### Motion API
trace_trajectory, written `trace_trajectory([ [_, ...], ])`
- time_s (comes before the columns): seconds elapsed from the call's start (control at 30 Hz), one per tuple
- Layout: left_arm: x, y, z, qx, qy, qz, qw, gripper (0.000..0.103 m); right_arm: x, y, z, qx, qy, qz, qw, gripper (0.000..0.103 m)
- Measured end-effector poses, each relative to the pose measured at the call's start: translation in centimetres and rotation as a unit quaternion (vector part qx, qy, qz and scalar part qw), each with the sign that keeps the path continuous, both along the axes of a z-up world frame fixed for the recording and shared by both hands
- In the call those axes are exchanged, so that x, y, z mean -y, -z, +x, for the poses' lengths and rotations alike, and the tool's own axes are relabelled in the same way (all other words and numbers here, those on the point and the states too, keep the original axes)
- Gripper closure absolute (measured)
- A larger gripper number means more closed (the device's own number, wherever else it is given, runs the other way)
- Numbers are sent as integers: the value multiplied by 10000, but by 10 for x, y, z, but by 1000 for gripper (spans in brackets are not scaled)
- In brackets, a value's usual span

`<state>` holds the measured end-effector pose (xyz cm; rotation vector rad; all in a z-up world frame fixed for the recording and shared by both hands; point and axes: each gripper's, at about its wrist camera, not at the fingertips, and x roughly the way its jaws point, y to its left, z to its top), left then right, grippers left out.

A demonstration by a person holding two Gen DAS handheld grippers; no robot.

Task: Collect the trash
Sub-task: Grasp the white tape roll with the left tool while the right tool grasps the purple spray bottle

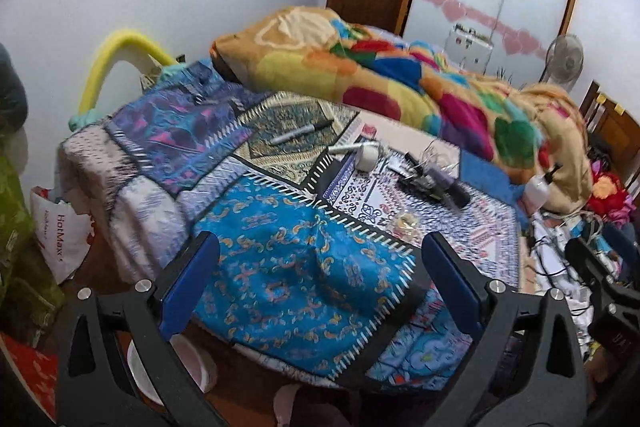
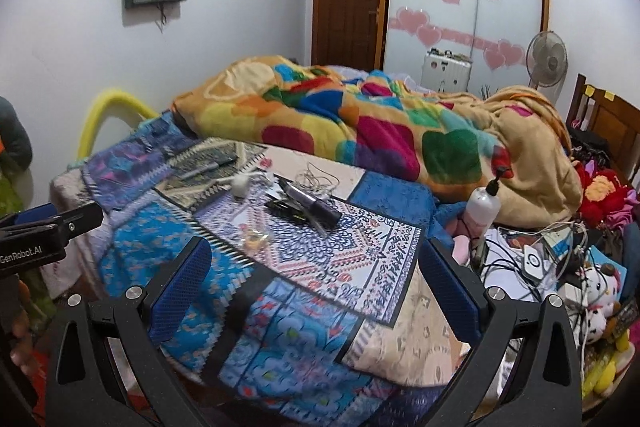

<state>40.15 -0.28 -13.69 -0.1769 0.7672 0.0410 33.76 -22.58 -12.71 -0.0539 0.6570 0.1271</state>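
A crumpled clear wrapper lies on the patchwork bedspread; it also shows in the right wrist view. Farther back lie a white tape roll, a marker pen and a dark pile of pens and wires. My left gripper is open and empty over the bed's near edge. My right gripper is open and empty, also short of the wrapper. The left gripper's side shows at the left of the right wrist view.
A colourful blanket is heaped across the far bed. A white pump bottle, cables and stuffed toys crowd the right. A white HotMaxx bag and a white bowl sit on the floor at left.
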Motion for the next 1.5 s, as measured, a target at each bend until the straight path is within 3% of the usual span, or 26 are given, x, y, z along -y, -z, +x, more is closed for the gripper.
trace_trajectory([
  [0.23,7,41,80,-267,186,139,9994,3,9,35,65,-325,-34,-194,9993,0],
  [0.43,18,66,134,-433,368,6,9984,15,13,56,110,-529,-271,-70,9982,0],
  [0.6,36,79,157,-418,602,61,9973,18,12,69,141,-765,-602,154,9951,20],
  [0.73,48,88,176,-427,682,325,9962,28,6,82,164,-939,-844,78,9920,32],
  [0.8,49,92,186,-470,661,311,9962,32,5,88,174,-1072,-942,107,9897,44],
  [1.1,63,100,212,-471,630,483,9957,51,5,106,196,-1610,-1370,444,9764,55],
  [1.17,67,102,214,-513,658,536,9951,63,3,109,198,-1679,-1432,442,9743,64],
  [1.23,69,105,213,-537,656,641,9943,77,4,110,196,-1703,-1454,434,9736,67],
  [1.37,72,105,207,-526,678,634,9943,78,8,108,190,-1673,-1464,445,9740,75],
  [1.5,74,100,197,-523,749,617,9939,78,11,106,183,-1655,-1497,486,9736,77],
])
